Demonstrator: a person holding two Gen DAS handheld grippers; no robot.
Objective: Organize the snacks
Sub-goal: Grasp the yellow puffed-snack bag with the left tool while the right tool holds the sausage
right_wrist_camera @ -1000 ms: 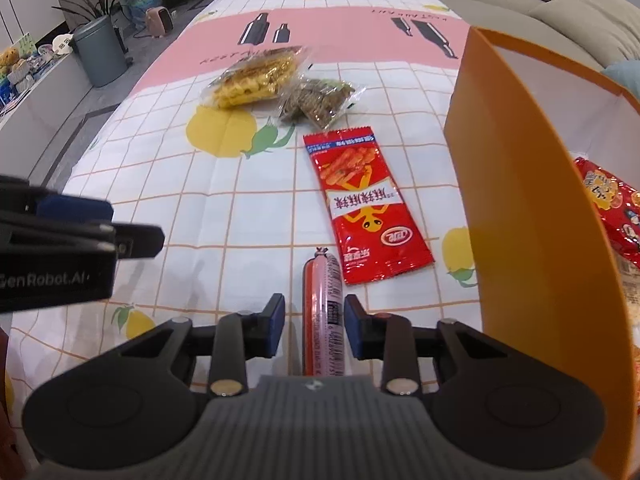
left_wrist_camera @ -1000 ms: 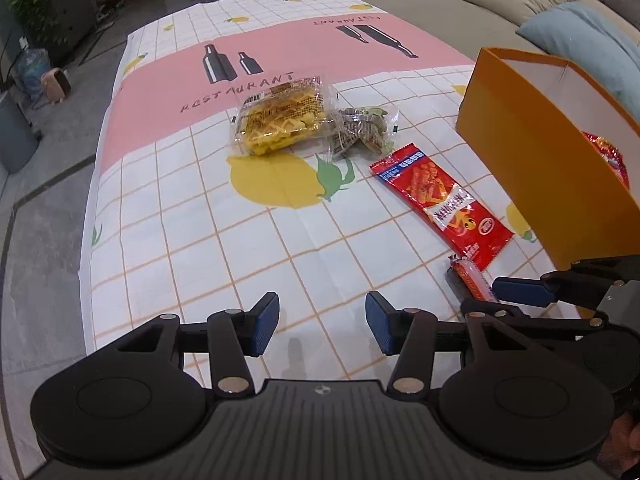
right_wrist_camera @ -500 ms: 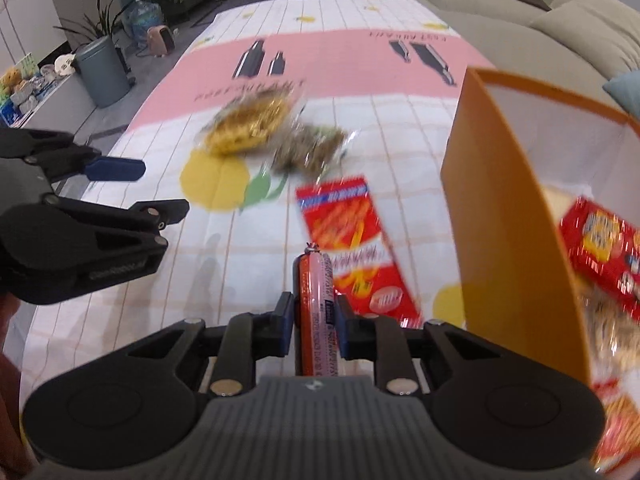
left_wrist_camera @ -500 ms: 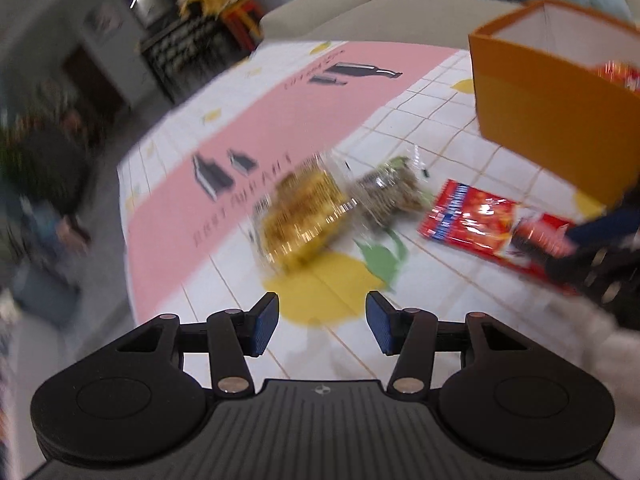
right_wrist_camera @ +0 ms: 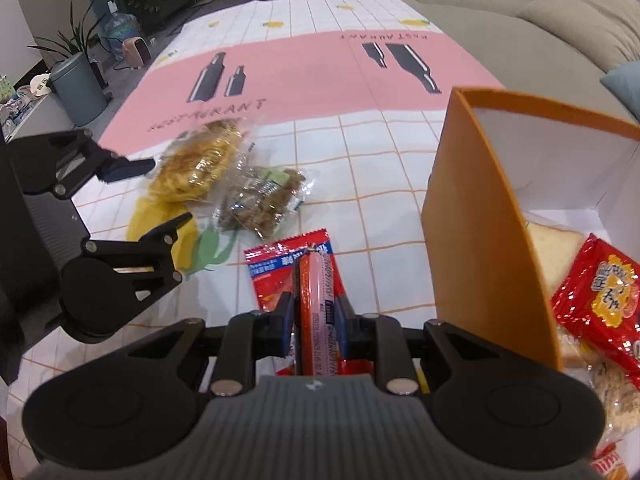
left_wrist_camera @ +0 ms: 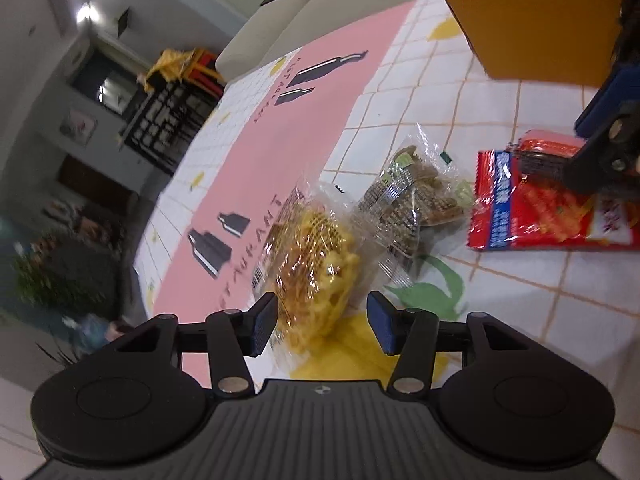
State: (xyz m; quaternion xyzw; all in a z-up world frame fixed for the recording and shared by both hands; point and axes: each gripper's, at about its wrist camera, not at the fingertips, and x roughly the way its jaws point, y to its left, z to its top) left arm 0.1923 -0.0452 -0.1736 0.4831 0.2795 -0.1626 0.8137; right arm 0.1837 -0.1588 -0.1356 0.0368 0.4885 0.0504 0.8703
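My right gripper (right_wrist_camera: 314, 322) is shut on a red sausage stick (right_wrist_camera: 316, 300), held above the red snack packet (right_wrist_camera: 276, 264) and just left of the orange box (right_wrist_camera: 472, 248). In the left wrist view the sausage stick (left_wrist_camera: 548, 148) shows under the right gripper's fingers (left_wrist_camera: 600, 136). My left gripper (left_wrist_camera: 322, 324) is open and rolled sideways, its pads flanking the near end of the clear bag of yellow snacks (left_wrist_camera: 316, 268) without pressing it. That yellow bag (right_wrist_camera: 200, 168) lies beside a clear bag of brown snacks (right_wrist_camera: 264, 200), and the left gripper (right_wrist_camera: 156, 188) shows at the left.
The orange box holds bread (right_wrist_camera: 556, 252), a red packet (right_wrist_camera: 600, 292) and other snacks. A lemon-print tablecloth with a pink band (right_wrist_camera: 304, 72) covers the table. A grey sofa (right_wrist_camera: 520, 24) runs behind the box; a bin (right_wrist_camera: 76, 88) and plants stand at the left.
The right gripper closed on the sausage stick and lifted it toward the box. The left gripper rolled sideways and moved forward and down to the yellow snack bag.
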